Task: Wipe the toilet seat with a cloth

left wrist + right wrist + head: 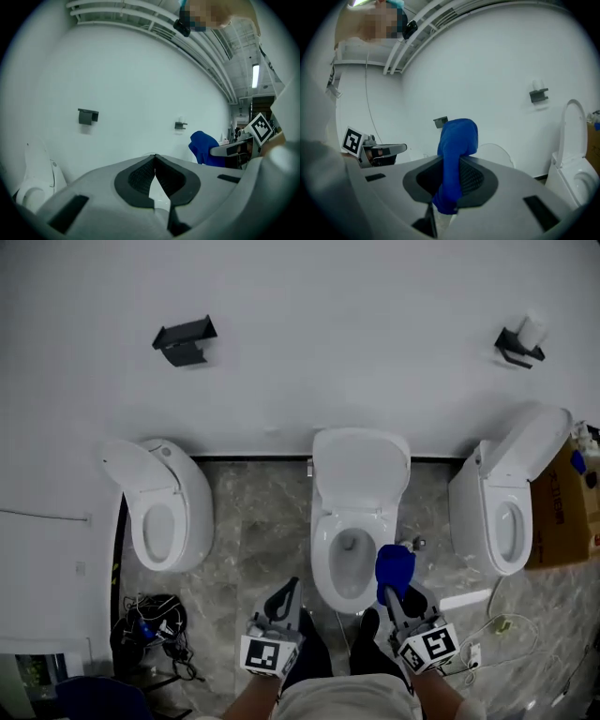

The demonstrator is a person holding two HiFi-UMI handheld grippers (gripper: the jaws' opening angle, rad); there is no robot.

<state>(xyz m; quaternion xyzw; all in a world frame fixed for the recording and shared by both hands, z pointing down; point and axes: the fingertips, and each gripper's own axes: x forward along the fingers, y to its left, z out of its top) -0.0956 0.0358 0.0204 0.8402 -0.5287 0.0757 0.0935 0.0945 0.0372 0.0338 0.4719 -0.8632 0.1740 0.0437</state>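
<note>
The middle toilet (359, 486) stands straight ahead by the wall, its lid raised and its seat (323, 542) ringing the open bowl. My right gripper (390, 593) hovers over the bowl's near right rim, shut on a blue cloth (395, 568) that bunches up beyond its tips. In the right gripper view the blue cloth (457, 150) is pinched between the jaws, with the toilet lid (499, 153) behind it. My left gripper (290, 589) is held over the floor just left of the bowl's front, shut and holding nothing. The left gripper view shows the blue cloth (205, 148) off to the right.
A second toilet (165, 512) stands at the left and a third toilet (506, 507) at the right, beside a cardboard box (562, 507). Tangled black cables (155, 624) lie at the lower left, a white cord (492, 624) at the lower right. Two dark holders (185, 338) hang on the wall.
</note>
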